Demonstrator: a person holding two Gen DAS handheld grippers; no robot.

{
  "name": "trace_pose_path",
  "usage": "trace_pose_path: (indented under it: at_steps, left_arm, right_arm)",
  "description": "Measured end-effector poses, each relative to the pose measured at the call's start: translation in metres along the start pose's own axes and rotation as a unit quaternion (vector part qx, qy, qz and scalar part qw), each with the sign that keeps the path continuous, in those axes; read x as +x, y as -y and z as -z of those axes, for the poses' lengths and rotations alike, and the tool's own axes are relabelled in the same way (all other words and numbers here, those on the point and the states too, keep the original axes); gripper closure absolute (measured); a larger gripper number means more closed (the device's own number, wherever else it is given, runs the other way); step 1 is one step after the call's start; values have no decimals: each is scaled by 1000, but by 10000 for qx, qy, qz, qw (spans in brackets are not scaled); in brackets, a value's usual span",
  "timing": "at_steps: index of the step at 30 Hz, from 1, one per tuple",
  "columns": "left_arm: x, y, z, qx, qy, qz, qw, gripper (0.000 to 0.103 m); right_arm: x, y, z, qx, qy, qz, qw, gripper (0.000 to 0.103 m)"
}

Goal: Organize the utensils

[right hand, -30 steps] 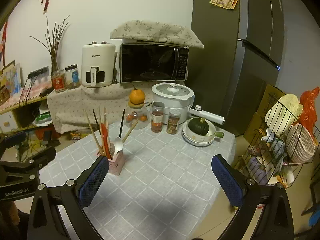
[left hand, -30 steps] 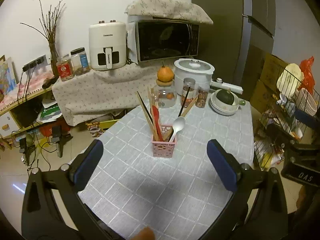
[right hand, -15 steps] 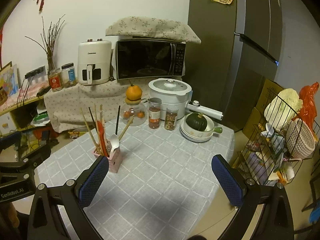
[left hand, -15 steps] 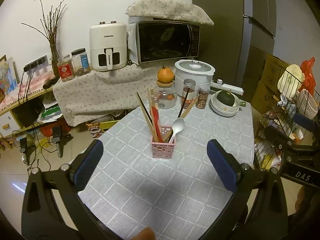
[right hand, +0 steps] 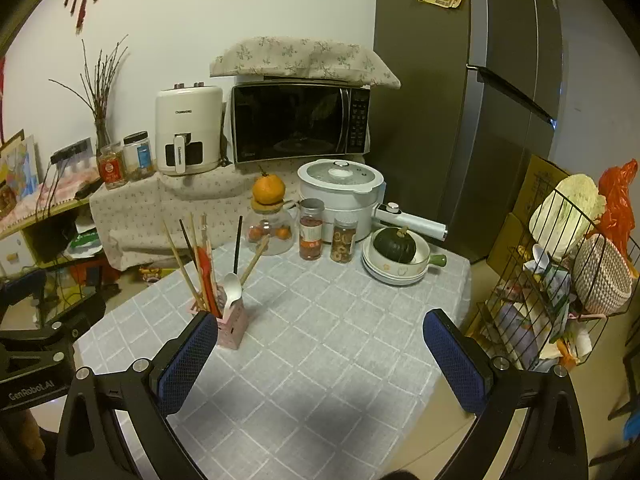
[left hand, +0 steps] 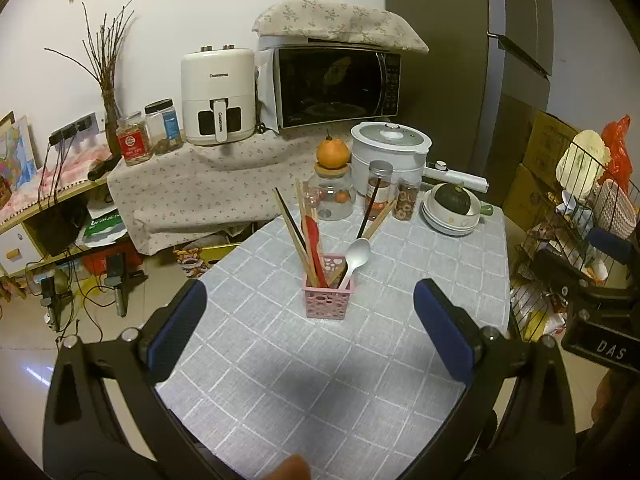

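Note:
A pink perforated utensil holder [left hand: 329,297] [right hand: 233,326] stands on the grey checked tablecloth [left hand: 320,364] [right hand: 332,340]. In it are several wooden and black chopsticks [left hand: 296,232] [right hand: 182,264], a red utensil [left hand: 313,242] [right hand: 205,270] and a white spoon [left hand: 355,254] [right hand: 231,290]. My left gripper [left hand: 308,328] hangs open above the near part of the table, short of the holder, with nothing between its blue pads. My right gripper [right hand: 320,356] is open too, with the holder just beyond its left pad [right hand: 184,364].
At the table's far end stand a jar topped by an orange [left hand: 332,184], two spice jars [left hand: 380,190], a white cooker [left hand: 390,152] and stacked bowls with a green squash [left hand: 452,210]. A wire rack [right hand: 560,280] is right of the table; a microwave [right hand: 300,122] and air fryer [right hand: 188,136] behind.
Both grippers have drawn back and risen a little, so the table and holder sit slightly farther off. Both stay open and empty.

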State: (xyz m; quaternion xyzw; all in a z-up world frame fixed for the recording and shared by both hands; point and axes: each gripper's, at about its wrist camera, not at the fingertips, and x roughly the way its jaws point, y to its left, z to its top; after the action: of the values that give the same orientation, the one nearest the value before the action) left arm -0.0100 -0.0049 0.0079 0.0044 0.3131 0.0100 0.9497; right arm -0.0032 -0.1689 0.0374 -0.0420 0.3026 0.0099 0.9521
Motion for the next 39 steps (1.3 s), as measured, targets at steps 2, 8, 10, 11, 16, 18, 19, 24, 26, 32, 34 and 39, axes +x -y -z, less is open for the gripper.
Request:
trace_pose_path:
  at_steps: [2,8,10,11,16,18,19,24,26,32,34,39]
  left_arm:
    - [0,0,0,2,-7,8,10000,0]
    - [0,1,0,-2,-4,-8,10000,0]
    - [0,1,0,-2,4,-11,10000,0]
    - [0,1,0,-5,10,-11,10000,0]
    - [-2,0,-3,-5,39,-29,10000,0]
    - [-2,-1,-4,-6,42,-35,10000,0]
    - [-2,-1,-3,-4,40,-32,10000,0]
    - [-2,-1,-3,0,48,-35,10000,0]
    - [-2,-1,-3,-9,45,-35,10000,0]
    - [-2,0,-3,-2,53,-45,10000,0]
    - [-2,-1,-3,7,59,-47,10000,0]
    - [-2,-1,-4,12,70,-50,10000,0]
  right_arm:
    - [0,0,0,-4,-9,-1,10000,0]
    - [0,0,0,-2,-2,3,10000,0]
    - [0,0,0,3,2,4,10000,0]
    - [0,0,-1,5,4,6,10000,0]
    - [-1,-1,-2,10,5,17,10000,0]
    - [-1,-1,-2,12,6,11,10000,0]
    - [-1,-1,-2,11,10,12,10000,0]
    - [-1,-1,-2,17,11,14,10000,0]
    - [-1,-1,-1,13,13,13,10000,0]
    - [-1,-2,-3,23,17,22,10000,0]
    - [-1,-2,-2,23,16,16,10000,0]
    - [-1,-2,-3,15,18,22,10000,0]
